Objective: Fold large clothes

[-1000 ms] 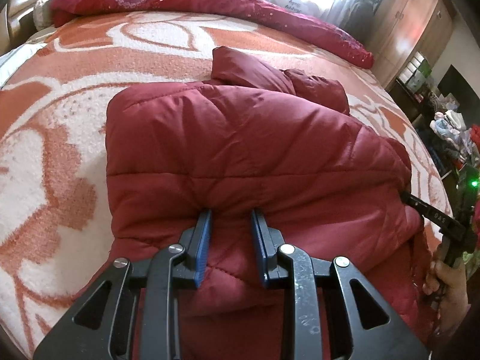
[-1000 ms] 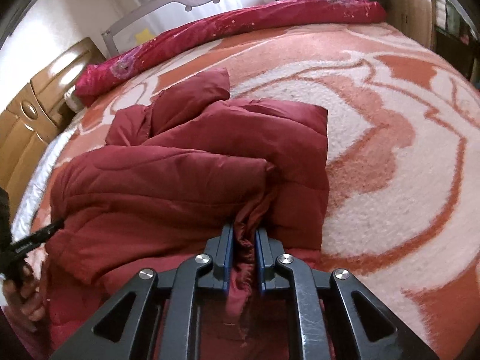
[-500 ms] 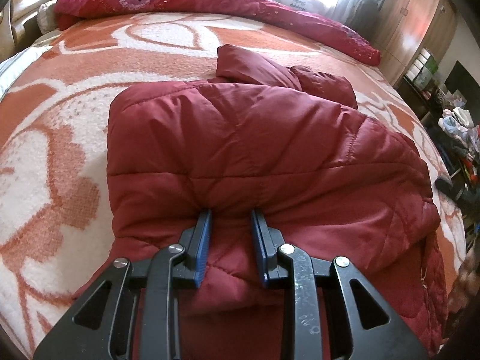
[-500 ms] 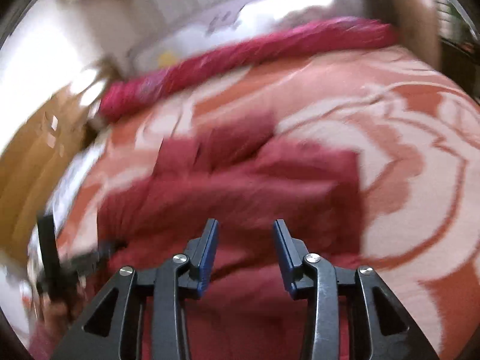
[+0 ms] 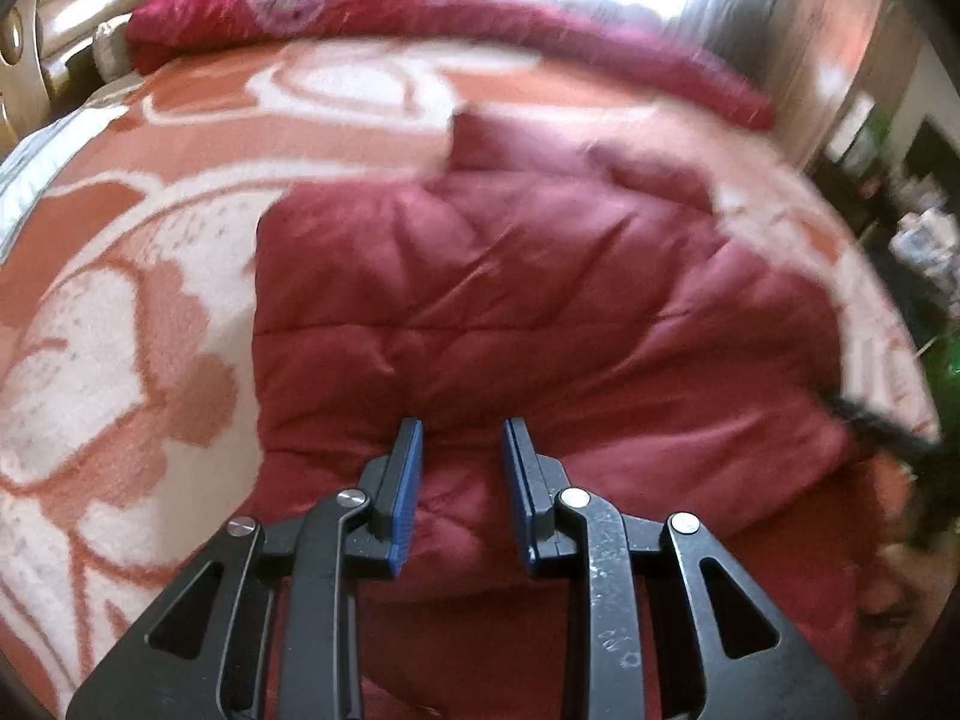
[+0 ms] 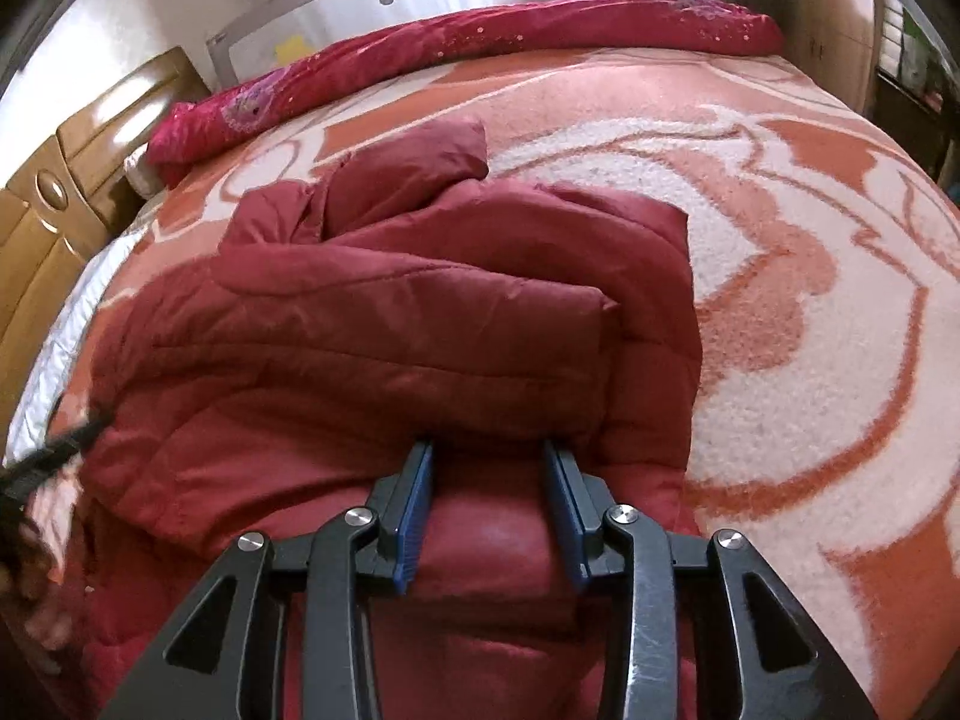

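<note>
Where blanket [image 6: 810, 312] spreads, jacket [image 6: 420, 324] lengthwise away.

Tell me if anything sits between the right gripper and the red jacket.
Nothing visible does. The right gripper sits right over the jacket, jaws open, with a bulge of its fabric between the pads but not pinched. Only the orange blanket lies around the jacket.

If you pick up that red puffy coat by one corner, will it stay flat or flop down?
It would probably flop: the coat already lies in soft folds and bulges on the blanket. Its shiny cloth looks a bit slippery. The puffy quilting suggests it is light for its size.
</note>
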The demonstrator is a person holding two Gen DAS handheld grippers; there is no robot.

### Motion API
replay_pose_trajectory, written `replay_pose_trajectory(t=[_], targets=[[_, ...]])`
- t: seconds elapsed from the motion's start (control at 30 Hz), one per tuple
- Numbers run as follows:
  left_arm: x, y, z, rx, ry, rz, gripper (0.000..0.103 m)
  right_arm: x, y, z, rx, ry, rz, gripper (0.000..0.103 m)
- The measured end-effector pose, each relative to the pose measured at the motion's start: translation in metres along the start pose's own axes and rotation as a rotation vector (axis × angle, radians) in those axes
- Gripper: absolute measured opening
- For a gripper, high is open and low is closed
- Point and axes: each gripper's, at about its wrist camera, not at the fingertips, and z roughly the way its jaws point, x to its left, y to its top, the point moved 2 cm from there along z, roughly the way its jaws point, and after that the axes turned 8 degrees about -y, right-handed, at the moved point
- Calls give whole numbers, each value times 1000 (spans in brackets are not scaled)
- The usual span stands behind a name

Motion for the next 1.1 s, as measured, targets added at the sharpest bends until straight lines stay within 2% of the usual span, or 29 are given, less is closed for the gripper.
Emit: replay_pose_trajectory(t=[0.17,0.3,0.33,0.37,0.47,0.7,0.97,1.1], targets=[[20,1,6,-13,21,-20,26,3,4,-28,-63,58,19,39],[24,-3,8,-20,15,-33,26,3,5,-5,-4,34,-2,40],[23,-4,9,-22,23,-24,26,3,2,6,30,17,-7,43],[21,-5,9,-23,29,-17,26,0,-1,18,59,33,7,44],[19,-6,9,-29,35,-1,26,-10,-3,30,65,81,63,44],[21,-6,10,-32,39,6,26,-3,-3,31,47,44,27,44],[13,-8,12,-27,109,56,28,-2,-4,32,42,14,2,44],[12,-8,9,-10,147,80,38,0,-4,33,45,4,-5,44]])
